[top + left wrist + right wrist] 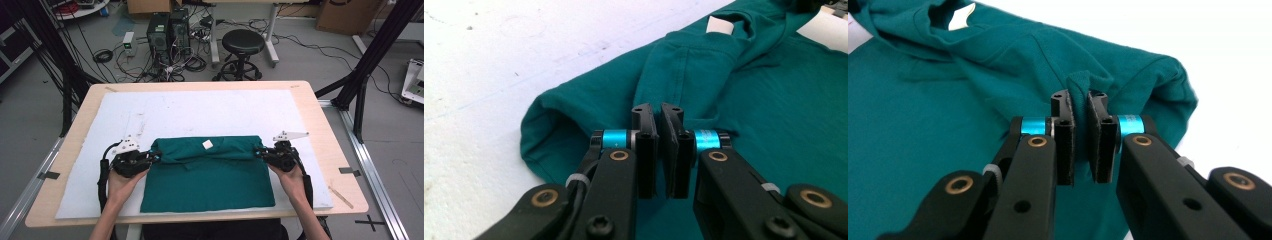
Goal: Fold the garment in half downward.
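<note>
A dark green T-shirt [210, 175] lies folded on the white board [200, 107], its far part doubled over toward me, with a white neck label [207, 144] on top. My left gripper [155, 157] is at the shirt's left edge, jaws shut with green cloth [774, 100] in the thin gap between them. At the shirt's right edge my right gripper [259, 152] is shut on a pinched ridge of fabric [1079, 82] that stands up between its tips. In the gripper views the left gripper [658, 112] and right gripper [1079, 100] sit low over the cloth.
The white board covers most of a wooden table [85, 115]. Beyond the far edge stand a black stool [243, 42] and computer towers [167, 30] among cables. Black frame posts [370, 55] rise at both sides. Bare board lies beyond the shirt.
</note>
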The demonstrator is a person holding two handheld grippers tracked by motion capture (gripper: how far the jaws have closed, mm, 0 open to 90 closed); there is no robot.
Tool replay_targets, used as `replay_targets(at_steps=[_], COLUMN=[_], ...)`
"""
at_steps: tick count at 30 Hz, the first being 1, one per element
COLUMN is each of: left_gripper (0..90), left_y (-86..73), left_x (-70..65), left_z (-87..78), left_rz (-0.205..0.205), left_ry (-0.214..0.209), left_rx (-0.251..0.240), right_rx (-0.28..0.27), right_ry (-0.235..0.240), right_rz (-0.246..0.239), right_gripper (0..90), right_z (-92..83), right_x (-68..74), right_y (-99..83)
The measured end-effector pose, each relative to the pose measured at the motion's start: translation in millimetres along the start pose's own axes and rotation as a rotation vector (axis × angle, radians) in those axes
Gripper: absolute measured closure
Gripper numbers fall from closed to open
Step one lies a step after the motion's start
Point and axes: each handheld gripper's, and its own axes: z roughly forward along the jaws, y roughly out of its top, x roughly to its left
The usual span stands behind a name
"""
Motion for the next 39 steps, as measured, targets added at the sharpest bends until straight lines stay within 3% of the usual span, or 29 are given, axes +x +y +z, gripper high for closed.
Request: replay_targets(at_steps=[5, 9, 19, 23, 26, 29, 33, 36, 39], left_gripper=[84.9, 84.9, 84.9, 84.9, 82.5, 65.5, 60.4, 59.1, 57.5], left_y=[-7.5, -16.2, -25.2, -32.4, -36.6, -30.2, -12.0, 3.0, 12.1], left_x=[-8.5, -12.3, -25.3, -27.7, -24.2, -20.2, -16.4, -18.0, -18.5], left_z=[-6.3, -8.9, -24.3, -24.2, -21.3, -22.7, -21.9, -12.1, 3.0], left_rz=[0.011, -0.005, -0.02, -0.025, -0.037, -0.052, -0.051, -0.035, -0.03], left_ry=[-0.023, -0.029, -0.063, -0.074, -0.085, -0.088, -0.108, -0.113, -0.114], left_rx=[0.012, 0.022, 0.015, 0.044, 0.047, 0.025, -0.026, -0.03, 0.004], right_rx=[0.004, 0.026, 0.015, 0.043, 0.052, 0.034, -0.002, 0.01, 0.041], right_ry=[0.026, 0.076, 0.071, 0.058, 0.052, 0.064, 0.06, 0.067, 0.053], right_rz=[0.011, 0.032, 0.001, -0.014, -0.006, 0.008, 0.026, 0.013, -0.005], right_gripper=[84.2, 83.8, 83.8, 83.6, 75.0, 60.6, 46.8, 45.7, 45.1], right_z=[-5.7, -6.4, -18.8, -18.3, -15.5, -17.0, -18.6, -12.5, -2.6], right_x=[3.1, 3.8, 15.7, 17.1, 17.3, 16.0, 16.0, 17.2, 19.0], right_y=[-13.2, -22.2, -32.8, -38.9, -41.3, -38.1, -24.5, -12.4, -3.6])
